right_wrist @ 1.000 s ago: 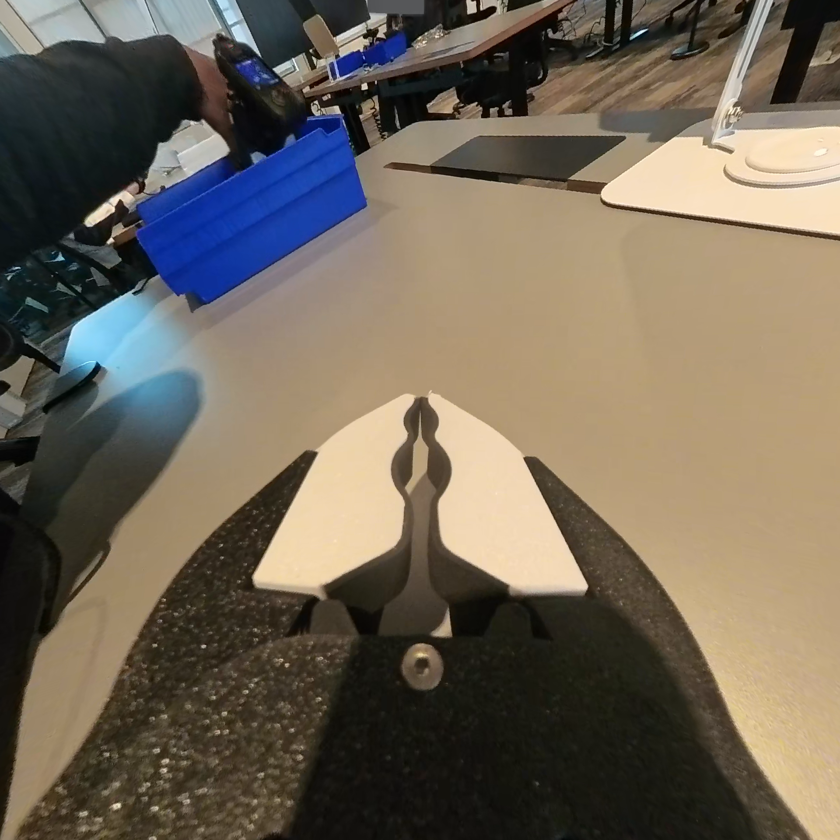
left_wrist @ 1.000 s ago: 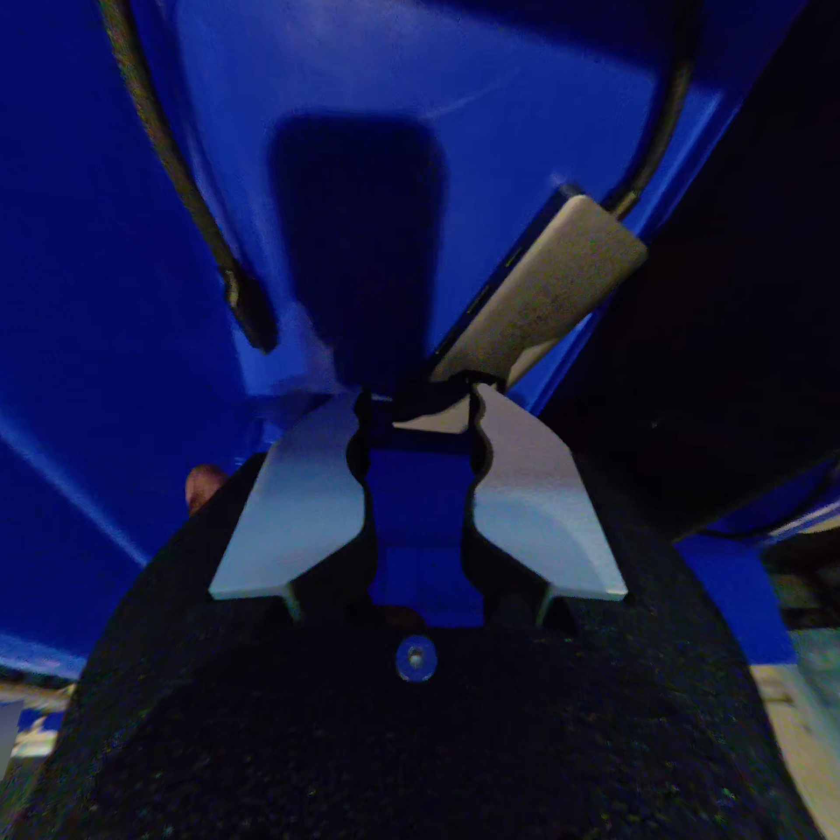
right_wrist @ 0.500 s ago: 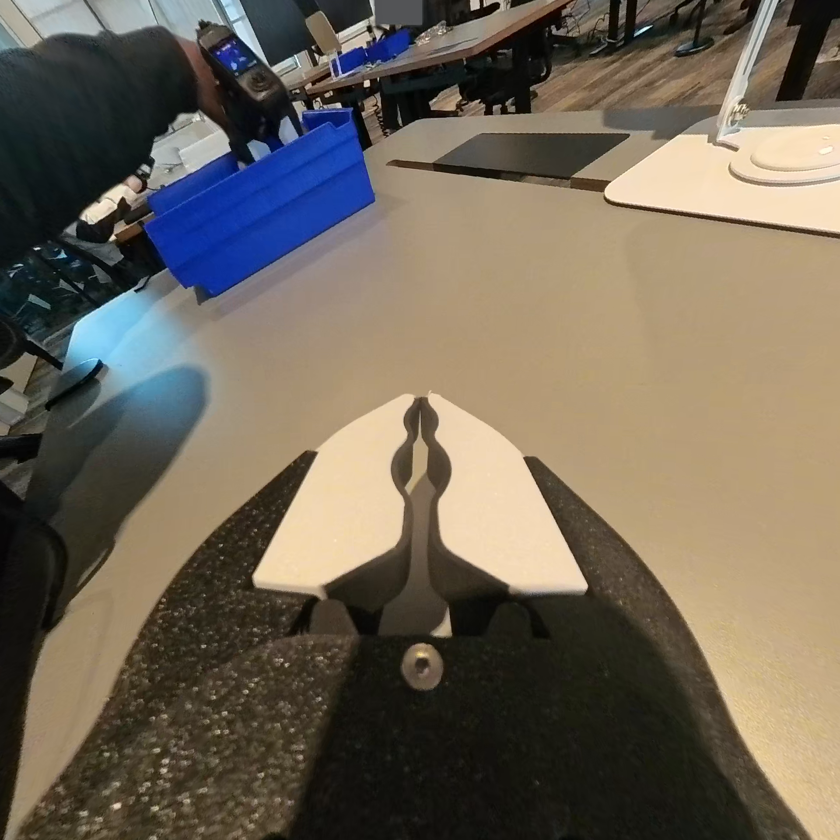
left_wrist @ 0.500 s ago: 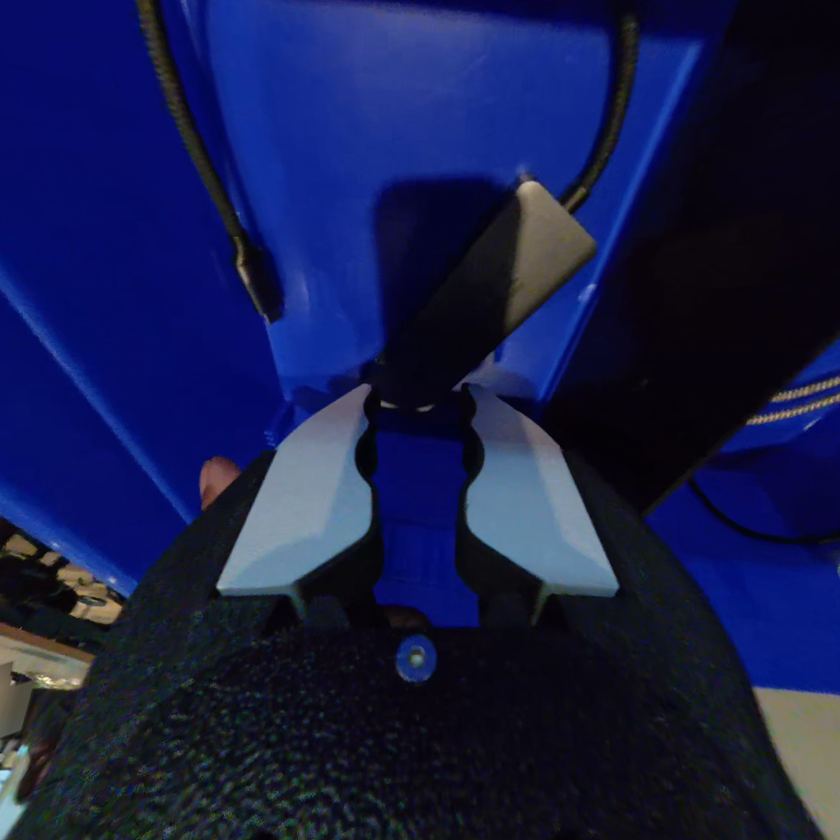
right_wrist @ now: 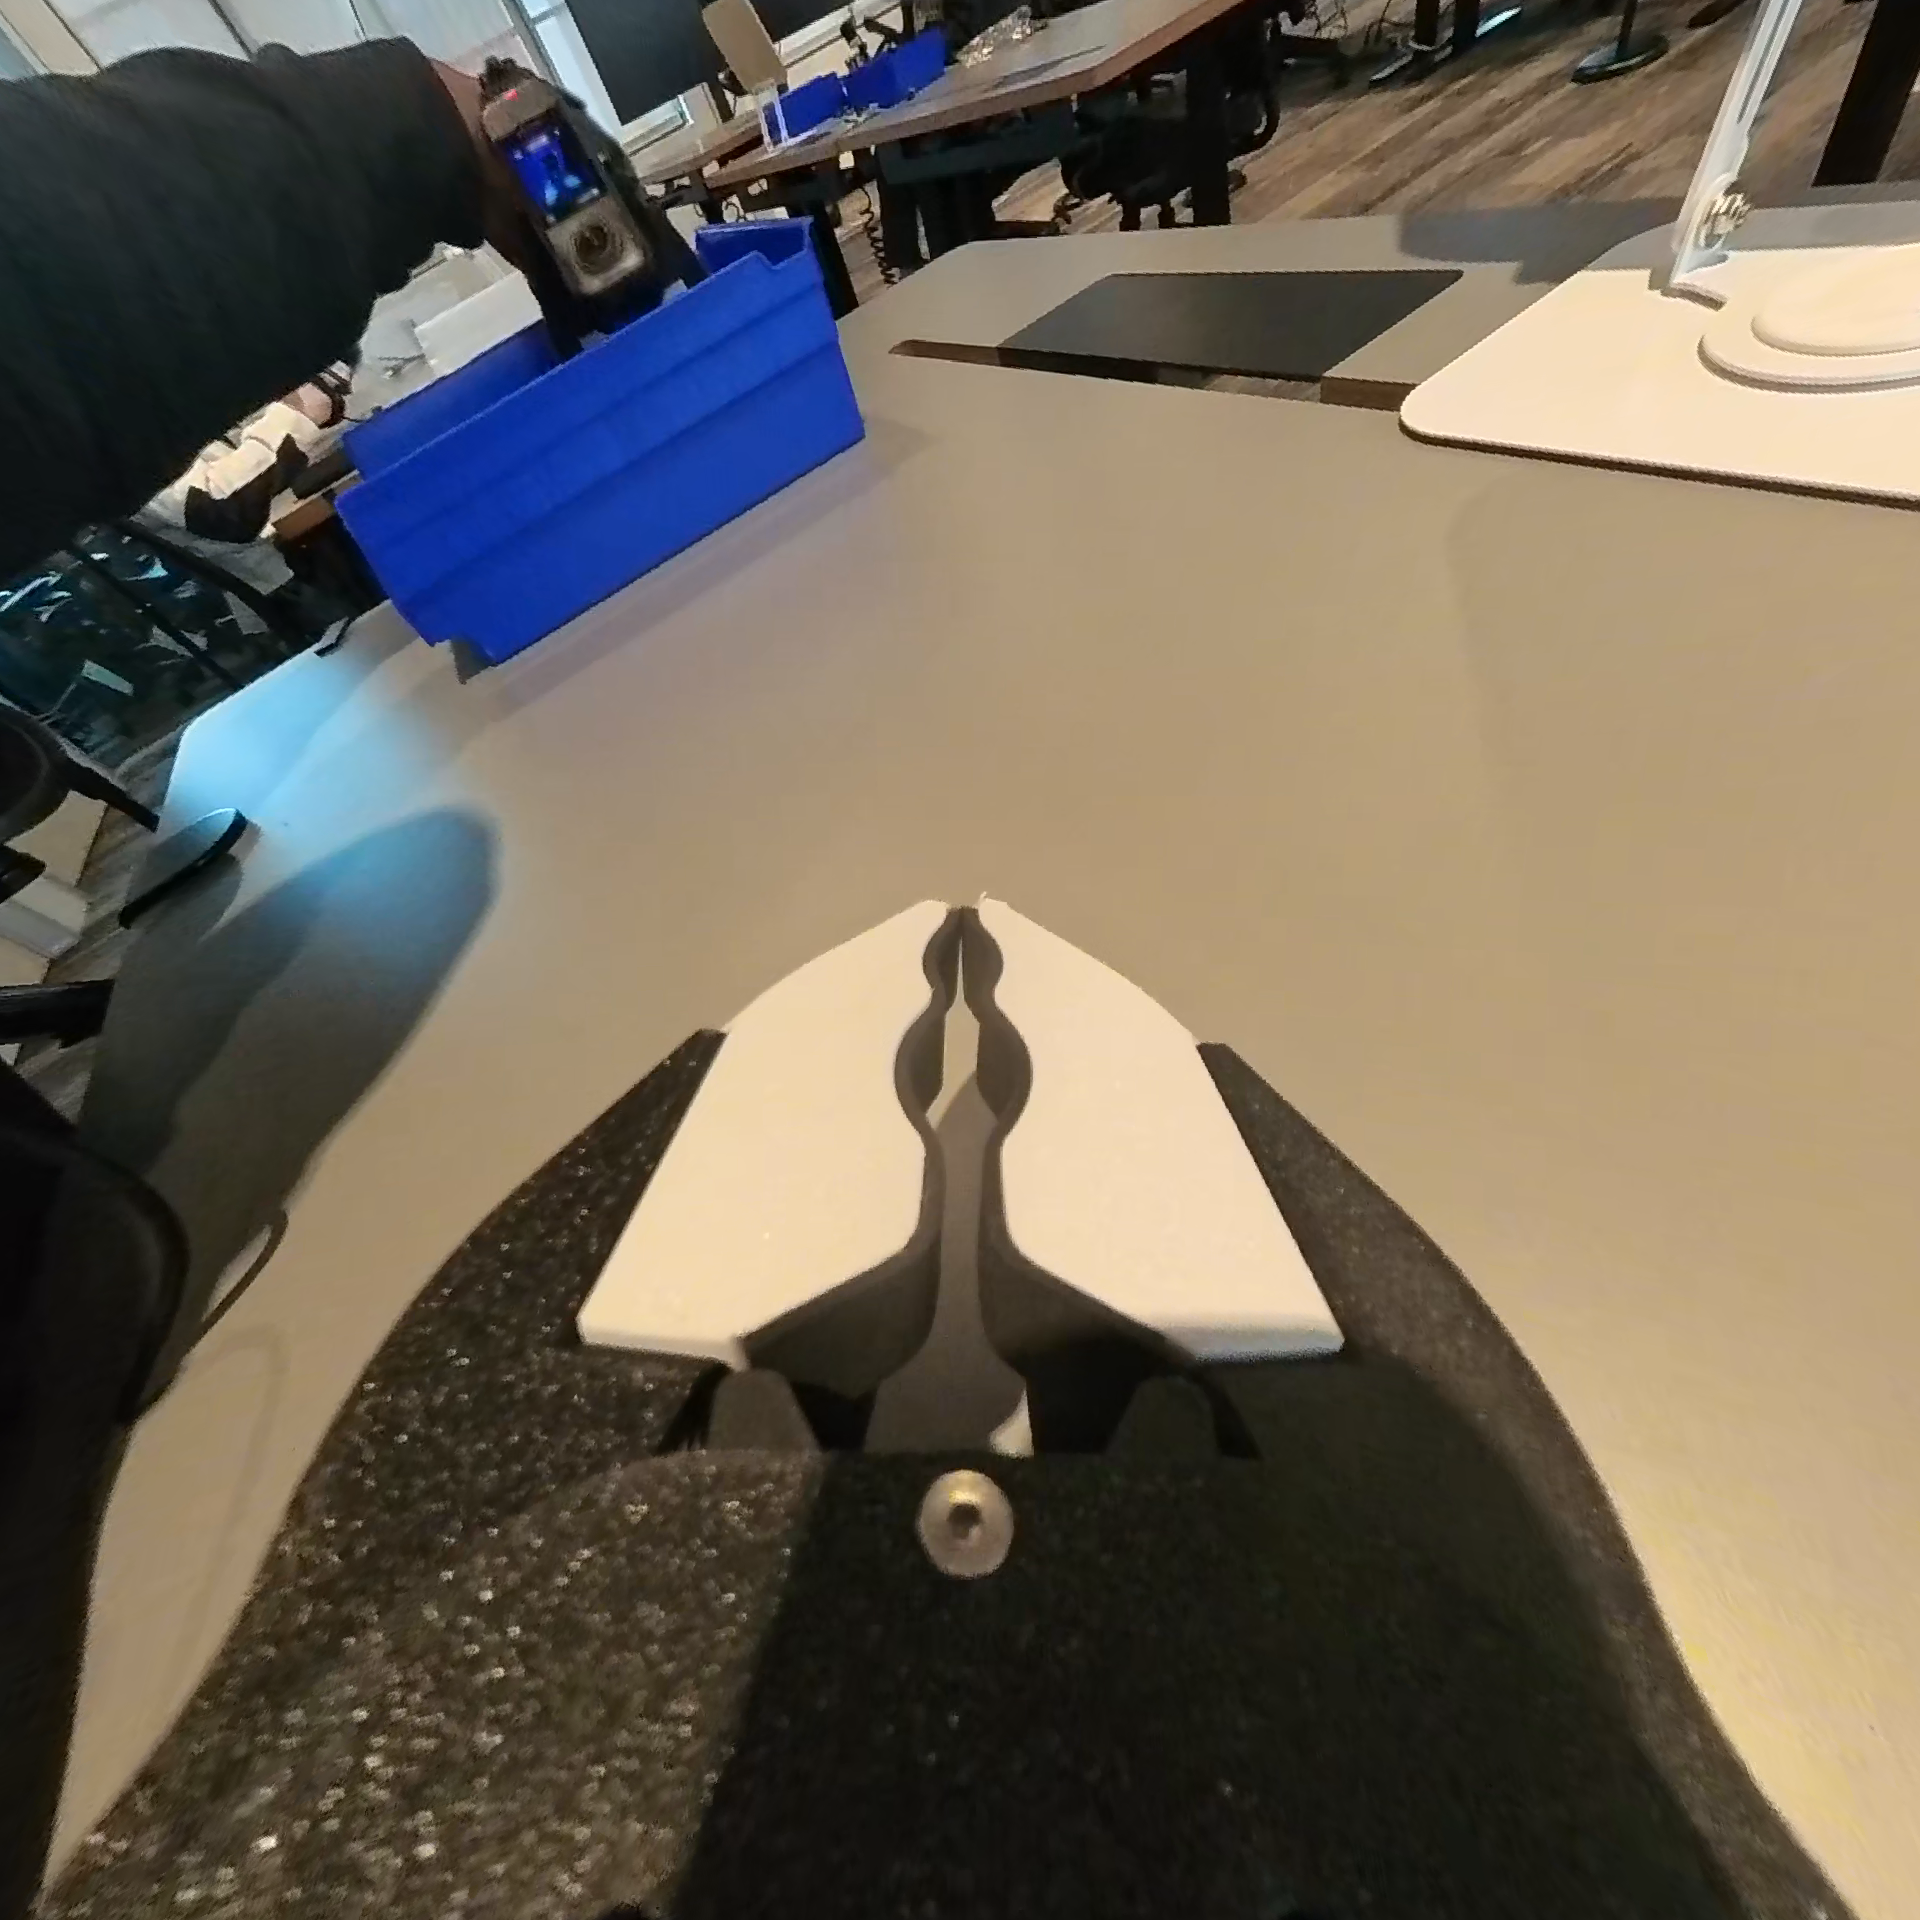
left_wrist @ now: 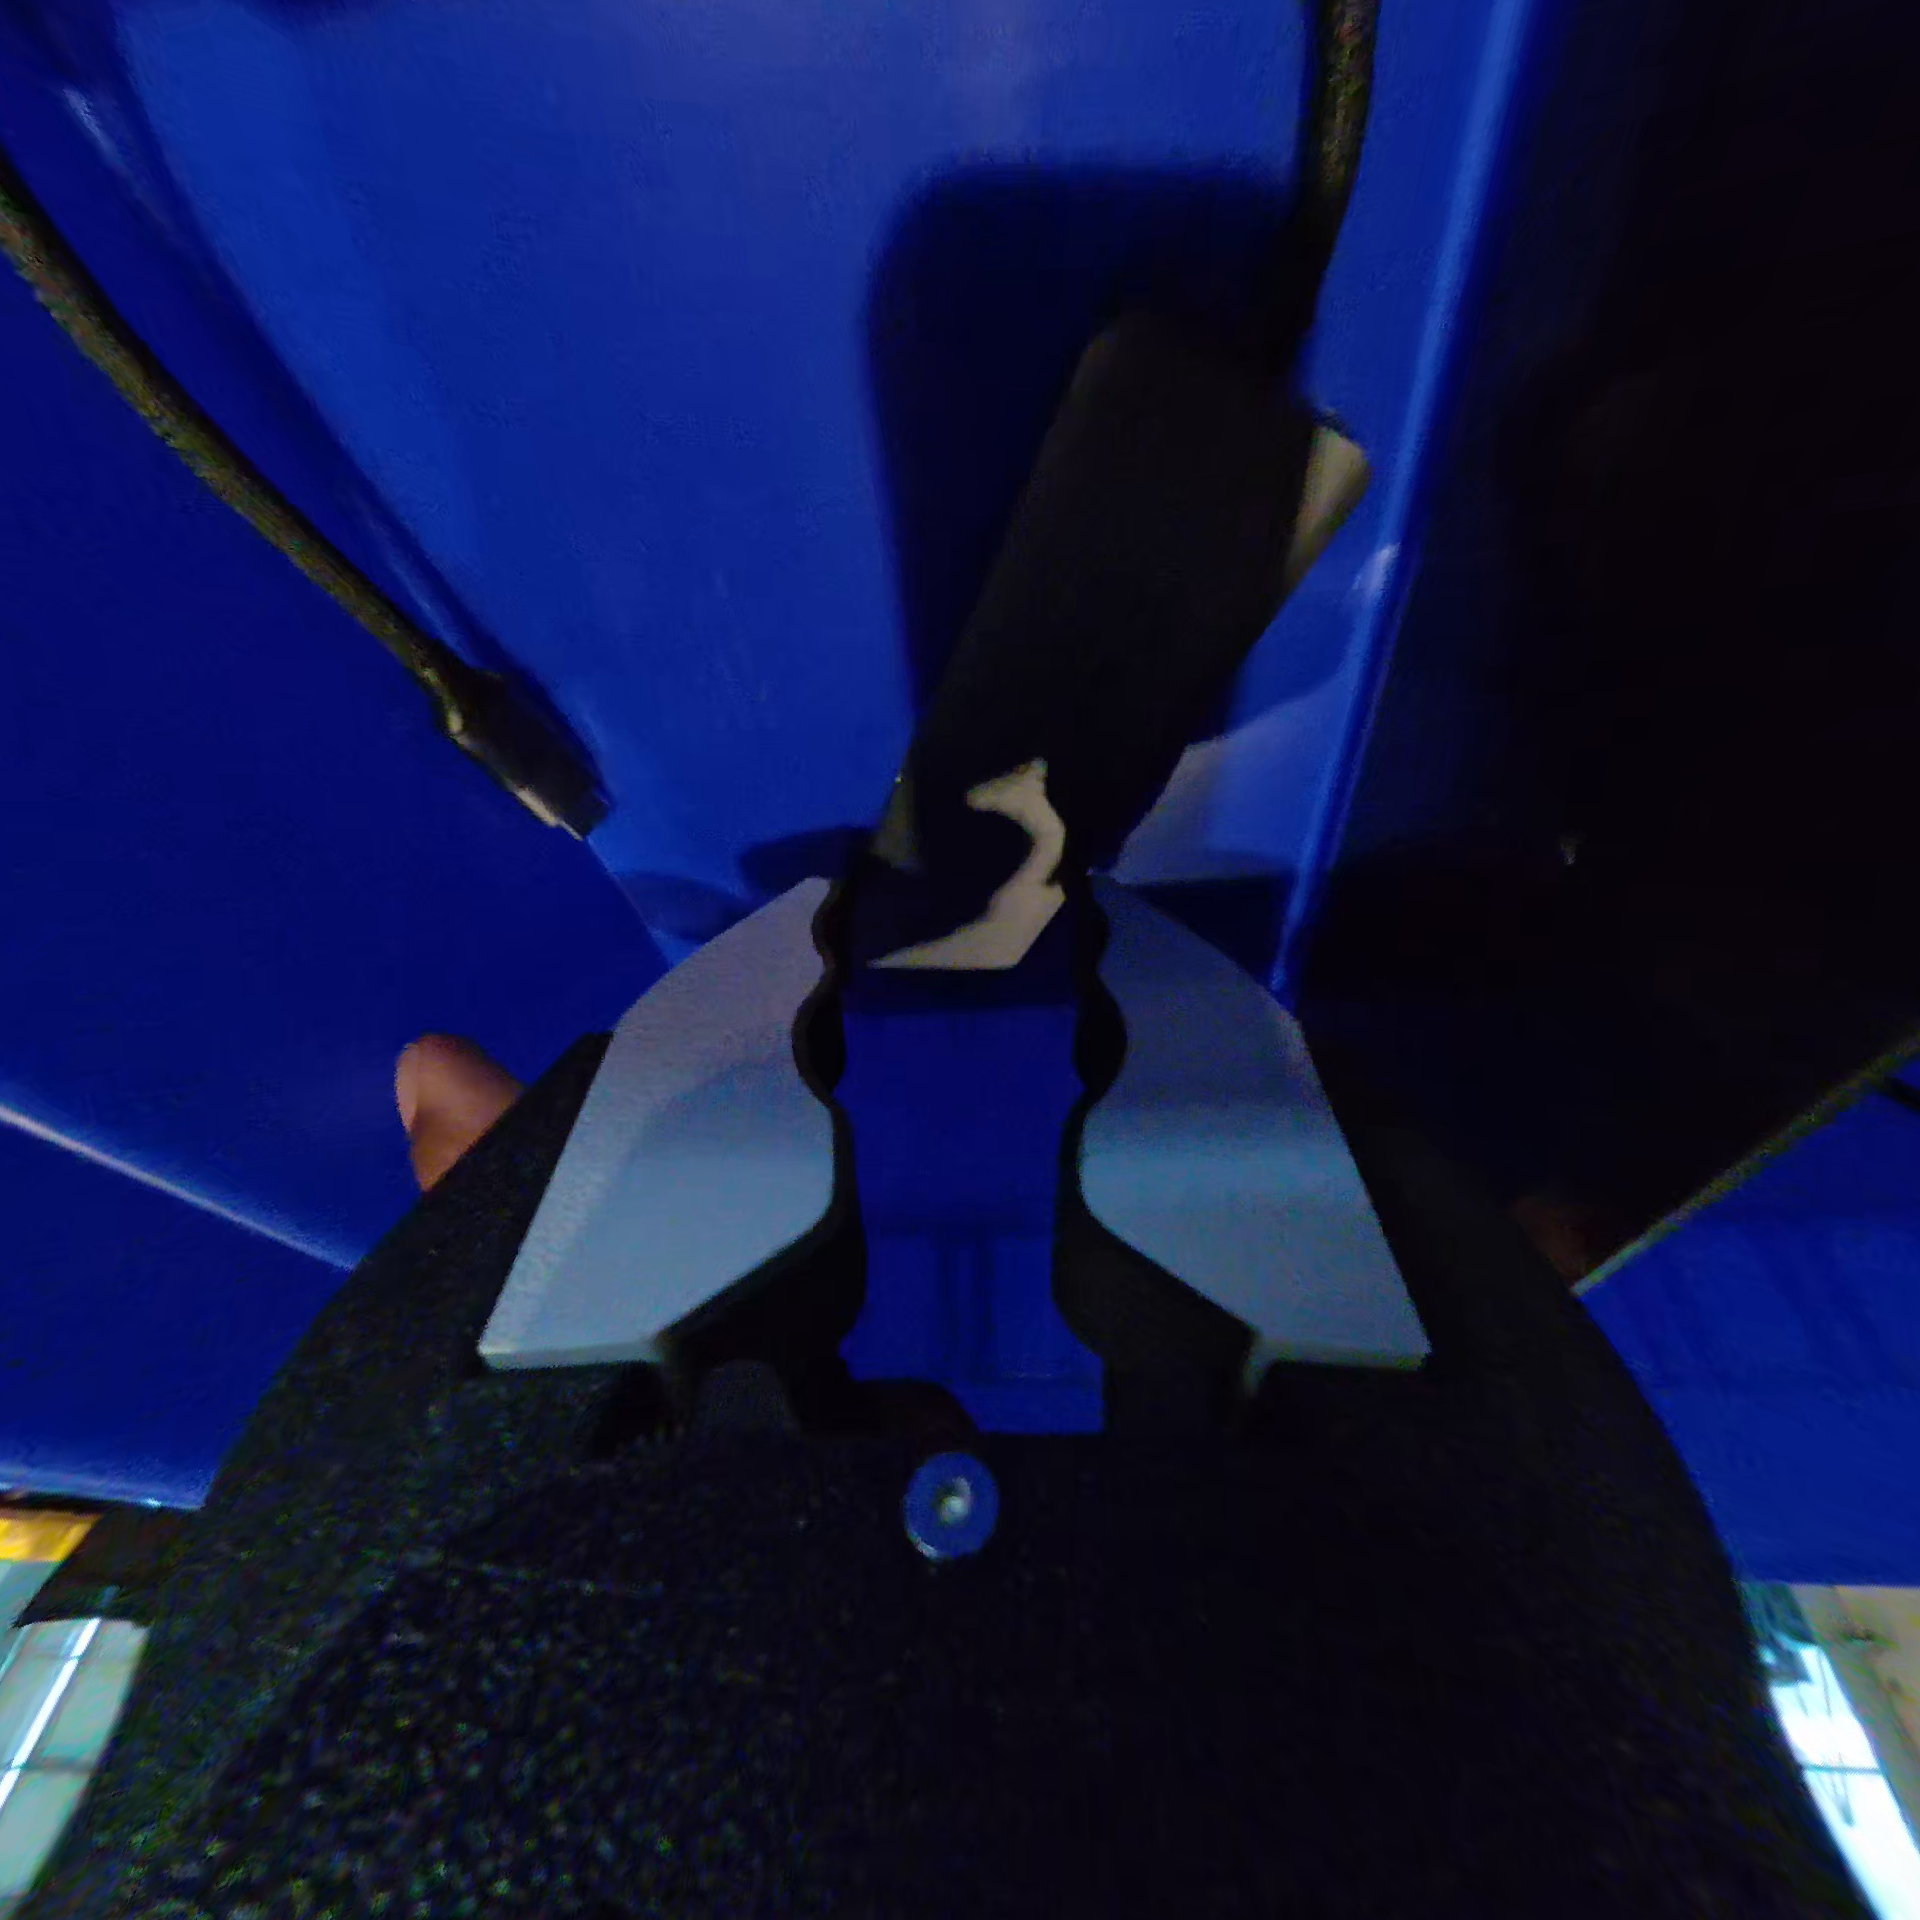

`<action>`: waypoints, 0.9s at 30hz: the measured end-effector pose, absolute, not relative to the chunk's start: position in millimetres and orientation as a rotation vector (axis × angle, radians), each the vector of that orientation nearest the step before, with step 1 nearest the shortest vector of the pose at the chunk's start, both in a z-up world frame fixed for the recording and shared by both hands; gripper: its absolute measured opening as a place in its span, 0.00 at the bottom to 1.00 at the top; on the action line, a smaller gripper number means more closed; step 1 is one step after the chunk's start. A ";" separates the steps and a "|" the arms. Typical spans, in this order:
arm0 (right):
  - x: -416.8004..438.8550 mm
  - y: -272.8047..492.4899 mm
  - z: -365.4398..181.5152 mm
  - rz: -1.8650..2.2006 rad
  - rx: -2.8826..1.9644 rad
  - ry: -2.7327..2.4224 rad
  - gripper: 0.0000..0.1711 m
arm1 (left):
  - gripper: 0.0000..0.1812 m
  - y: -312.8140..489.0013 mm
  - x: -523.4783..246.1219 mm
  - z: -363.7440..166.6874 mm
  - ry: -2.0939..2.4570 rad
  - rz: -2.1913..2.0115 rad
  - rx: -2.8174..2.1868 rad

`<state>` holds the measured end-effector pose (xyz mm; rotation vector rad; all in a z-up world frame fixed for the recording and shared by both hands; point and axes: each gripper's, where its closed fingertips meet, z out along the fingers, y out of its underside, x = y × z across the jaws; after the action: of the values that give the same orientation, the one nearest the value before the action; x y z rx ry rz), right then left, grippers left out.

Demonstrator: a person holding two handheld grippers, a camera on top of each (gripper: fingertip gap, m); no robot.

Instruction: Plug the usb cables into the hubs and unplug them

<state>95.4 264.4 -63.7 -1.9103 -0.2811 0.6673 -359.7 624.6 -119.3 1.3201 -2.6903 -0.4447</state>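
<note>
In the left wrist view my left gripper [left_wrist: 961, 904] is down inside the blue bin [left_wrist: 623, 364], shut on the near end of a dark slab-shaped USB hub [left_wrist: 1122, 582]. The hub points up and away, and its braided cable [left_wrist: 1340, 114] leaves from the far end. A second braided cable with its plug [left_wrist: 509, 743] lies loose on the bin floor to the left. In the right wrist view my right gripper [right_wrist: 961, 914] is shut and empty above the grey table [right_wrist: 1247, 727]. The left gripper [right_wrist: 582, 239] shows there over the bin [right_wrist: 603, 468].
A person's black sleeve [right_wrist: 208, 260] reaches to the bin at the table's far left corner. A white pad with a lamp base [right_wrist: 1662, 395] sits at the far right, with a black panel [right_wrist: 1226, 322] beside it. Other desks stand behind. My right fingertips sit around 60 cm from my left ones.
The left gripper has lifted and turned in the bin, and the hub in it has swung from lying slanted right to pointing nearly straight ahead. The right gripper has not moved.
</note>
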 end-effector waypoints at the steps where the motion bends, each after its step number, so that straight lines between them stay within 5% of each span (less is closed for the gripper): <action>1: 95.4 264.4 -63.7 0.668 -1.911 -0.281 0.00 | 0.23 624.5 -359.4 -120.6 -2.696 -0.451 1.302; 15: 94.7 263.3 -61.9 0.660 -1.894 -0.293 0.00 | 0.22 627.0 -359.6 -119.0 -2.695 -0.584 1.234; 27: 94.2 260.3 -56.7 0.678 -1.856 -0.302 0.00 | 0.21 630.6 -360.8 -9.4 -2.693 -0.865 1.476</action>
<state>94.2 260.3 -56.7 -1.8557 -0.3021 0.6783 -360.8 630.6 -9.4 1.4760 -2.6933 -0.8654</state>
